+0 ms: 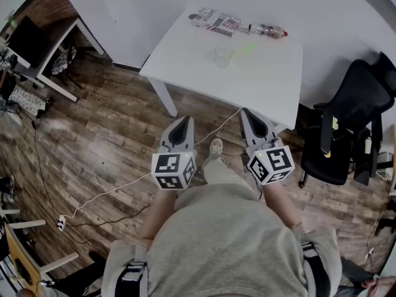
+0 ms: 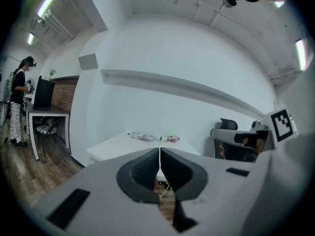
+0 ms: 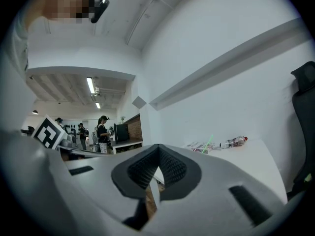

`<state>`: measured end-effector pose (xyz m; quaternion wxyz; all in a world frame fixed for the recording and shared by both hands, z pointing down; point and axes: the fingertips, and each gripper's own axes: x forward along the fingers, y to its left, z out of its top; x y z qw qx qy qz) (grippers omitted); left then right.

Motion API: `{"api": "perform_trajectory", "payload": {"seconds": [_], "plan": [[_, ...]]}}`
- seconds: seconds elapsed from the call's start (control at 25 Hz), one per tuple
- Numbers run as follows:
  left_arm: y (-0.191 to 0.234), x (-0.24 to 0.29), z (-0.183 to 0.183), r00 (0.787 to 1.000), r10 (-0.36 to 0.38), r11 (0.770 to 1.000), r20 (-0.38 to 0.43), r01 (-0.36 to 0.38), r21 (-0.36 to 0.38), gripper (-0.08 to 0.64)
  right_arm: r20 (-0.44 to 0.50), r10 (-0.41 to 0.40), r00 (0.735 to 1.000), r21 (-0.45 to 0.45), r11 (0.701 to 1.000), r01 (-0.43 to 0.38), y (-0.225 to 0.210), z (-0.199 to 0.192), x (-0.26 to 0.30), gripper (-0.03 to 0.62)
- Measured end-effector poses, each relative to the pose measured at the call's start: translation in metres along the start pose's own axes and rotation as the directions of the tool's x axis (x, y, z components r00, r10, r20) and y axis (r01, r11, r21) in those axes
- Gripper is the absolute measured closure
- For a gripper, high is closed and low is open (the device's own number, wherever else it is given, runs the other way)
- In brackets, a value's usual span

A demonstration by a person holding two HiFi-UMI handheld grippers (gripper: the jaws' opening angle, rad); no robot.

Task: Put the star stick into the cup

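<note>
A clear cup (image 1: 221,55) stands on the white table (image 1: 185,60), toward its far side. Just right of the cup lies the thin green star stick (image 1: 245,47), which also shows in the left gripper view (image 2: 172,132) and the right gripper view (image 3: 210,141). Both grippers hang in front of the table's near edge, well short of cup and stick. My left gripper (image 1: 180,122) is shut with nothing in it, its jaws meeting in a line (image 2: 159,154). My right gripper (image 1: 249,114) is likewise shut and holds nothing (image 3: 158,154).
A plastic bottle (image 1: 268,31) and a printed packet (image 1: 216,21) lie along the table's far edge. A black office chair (image 1: 346,129) stands to the right, a desk (image 1: 46,48) to the left. A white cable (image 1: 111,190) runs across the wooden floor. People stand far off (image 3: 102,129).
</note>
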<state>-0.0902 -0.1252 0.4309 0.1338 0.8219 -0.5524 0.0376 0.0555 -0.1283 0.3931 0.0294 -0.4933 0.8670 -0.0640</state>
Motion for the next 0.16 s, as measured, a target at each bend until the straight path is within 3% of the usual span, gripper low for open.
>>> {"api": "perform_trajectory", "payload": {"seconds": [0.16], "plan": [[0.0032,0.0009,-0.0002,1.0,0.004,1.0,0.0,-0.004,-0.004,0.551,0.004,0.0,1.0,0.0,1.0,0.0,0.0008,0.0006,0.0029,0.594]]}}
